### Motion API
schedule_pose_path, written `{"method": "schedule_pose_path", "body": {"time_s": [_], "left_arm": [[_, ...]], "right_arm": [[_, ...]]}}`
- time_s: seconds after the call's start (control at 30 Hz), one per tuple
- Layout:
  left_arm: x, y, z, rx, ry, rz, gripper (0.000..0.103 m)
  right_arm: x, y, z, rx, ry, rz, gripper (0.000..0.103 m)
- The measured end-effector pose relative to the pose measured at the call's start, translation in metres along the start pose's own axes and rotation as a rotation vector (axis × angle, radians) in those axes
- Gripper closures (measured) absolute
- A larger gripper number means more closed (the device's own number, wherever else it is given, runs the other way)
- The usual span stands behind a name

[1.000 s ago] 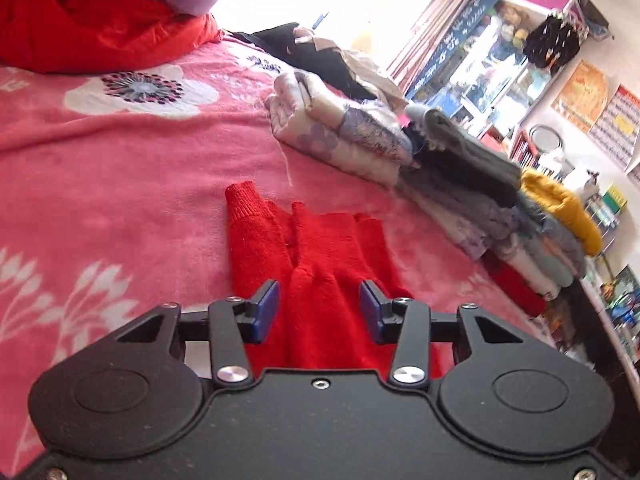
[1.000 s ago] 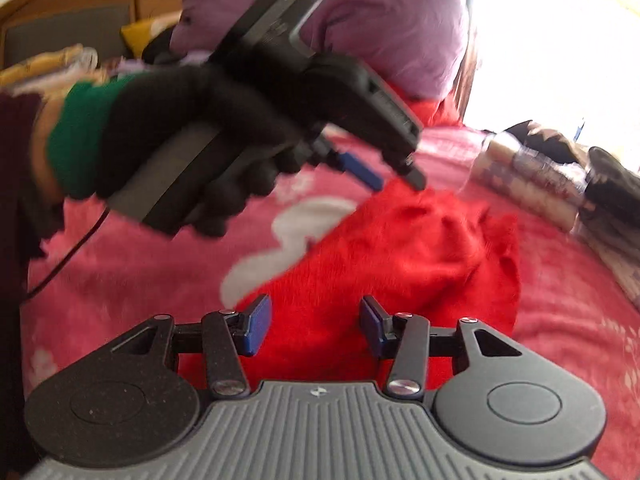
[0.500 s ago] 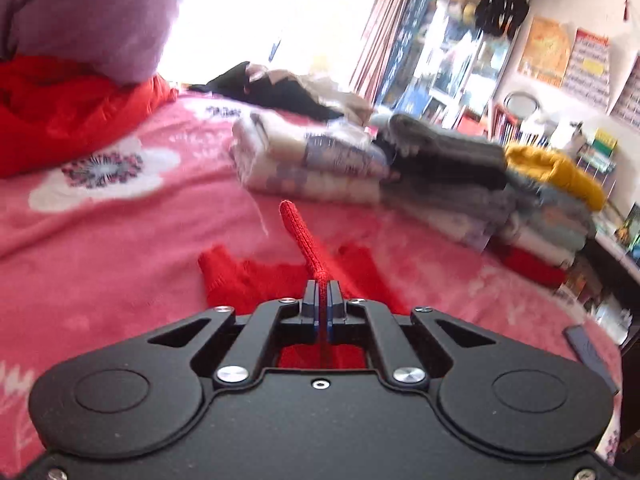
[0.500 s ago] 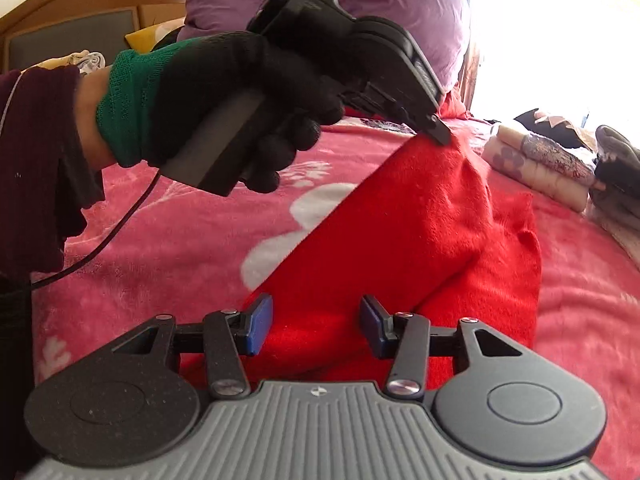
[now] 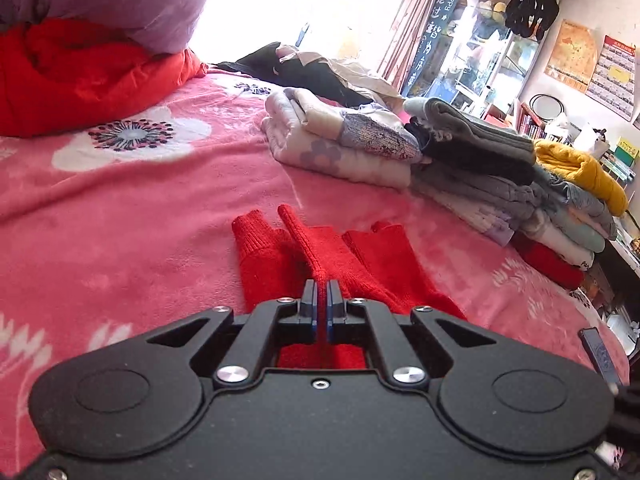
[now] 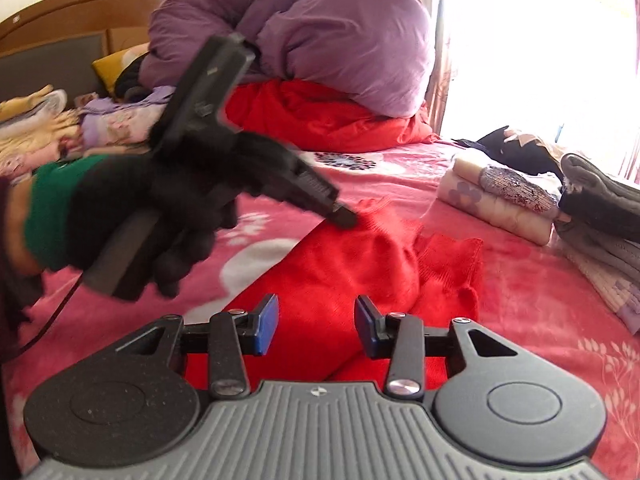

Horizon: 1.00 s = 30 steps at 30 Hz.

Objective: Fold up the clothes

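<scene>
A red knitted sweater (image 5: 320, 248) lies partly folded on the pink flowered blanket (image 5: 120, 208). In the left wrist view a ridge of its cloth runs straight into my left gripper (image 5: 321, 300), whose blue pads are pressed together on it. The right wrist view shows that same left gripper (image 6: 344, 218) held by a black-gloved hand (image 6: 160, 220), its tip low on the sweater (image 6: 360, 272) near the top of the folded layer. My right gripper (image 6: 316, 322) stands open just above the sweater's near edge, with nothing between its fingers.
Folded clothes are stacked along the bed's far side: a pale floral pile (image 5: 340, 148), grey knits (image 5: 480, 140) and a yellow piece (image 5: 580, 168). A purple duvet (image 6: 320, 28) sits on a red quilt (image 6: 320, 120) by the wooden headboard (image 6: 60, 40). Shelves stand past the bed's edge.
My left gripper shut on a fold of the red sweater, lifted it, then carried it forward and down onto the garment. The right gripper stayed open and barely moved.
</scene>
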State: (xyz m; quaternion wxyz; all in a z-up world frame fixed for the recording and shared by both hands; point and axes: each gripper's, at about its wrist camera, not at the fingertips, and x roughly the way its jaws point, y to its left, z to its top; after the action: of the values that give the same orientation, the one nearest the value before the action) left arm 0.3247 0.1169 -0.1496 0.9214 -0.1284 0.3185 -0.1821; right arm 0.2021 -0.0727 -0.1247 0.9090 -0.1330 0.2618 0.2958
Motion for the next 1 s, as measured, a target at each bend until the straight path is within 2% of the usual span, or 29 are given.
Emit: {"method": "schedule_pose_path", "body": {"time_s": [0.03, 0.1, 0.13, 0.23, 0.33, 0.47, 0.67, 0.73, 0.77, 0.8, 0.9, 1.0], "left_arm": [[0.008, 0.003, -0.003, 0.004, 0.038, 0.017, 0.102], [0.018, 0.004, -0.007, 0.008, 0.079, 0.026, 0.100], [0.016, 0.002, -0.005, 0.005, 0.080, 0.036, 0.100], [-0.001, -0.009, 0.003, 0.075, -0.003, 0.066, 0.099], [-0.004, -0.001, 0.007, 0.028, -0.040, 0.053, 0.097], [0.003, 0.019, 0.013, -0.068, -0.056, 0.071, 0.094], [0.021, 0.034, 0.022, -0.108, -0.055, 0.047, 0.094], [0.037, 0.032, 0.020, -0.088, -0.010, 0.021, 0.094], [0.048, 0.029, 0.016, -0.055, 0.028, 0.008, 0.095], [0.053, 0.023, 0.013, -0.014, 0.034, 0.017, 0.095], [0.048, 0.022, 0.019, 0.011, 0.032, 0.007, 0.094], [0.033, 0.030, 0.026, -0.009, -0.019, 0.008, 0.094]], "right_arm": [[0.011, -0.005, 0.001, 0.001, 0.029, -0.003, 0.060], [0.038, -0.011, -0.005, -0.031, 0.174, -0.007, 0.060], [0.036, -0.010, -0.006, -0.041, 0.158, -0.004, 0.060], [0.022, -0.006, -0.002, -0.052, 0.108, -0.023, 0.063], [0.013, -0.001, -0.001, -0.051, 0.024, -0.023, 0.063], [0.026, 0.004, -0.007, -0.051, 0.071, -0.023, 0.063], [0.027, 0.006, -0.008, -0.048, 0.091, -0.010, 0.063], [0.025, 0.006, -0.011, -0.041, 0.093, -0.013, 0.062], [0.024, 0.006, -0.012, -0.030, 0.091, -0.013, 0.062], [0.021, 0.006, -0.014, -0.017, 0.089, -0.016, 0.062], [0.012, 0.002, -0.018, 0.031, 0.076, -0.018, 0.062], [0.001, -0.005, -0.021, 0.074, 0.052, -0.028, 0.062]]}}
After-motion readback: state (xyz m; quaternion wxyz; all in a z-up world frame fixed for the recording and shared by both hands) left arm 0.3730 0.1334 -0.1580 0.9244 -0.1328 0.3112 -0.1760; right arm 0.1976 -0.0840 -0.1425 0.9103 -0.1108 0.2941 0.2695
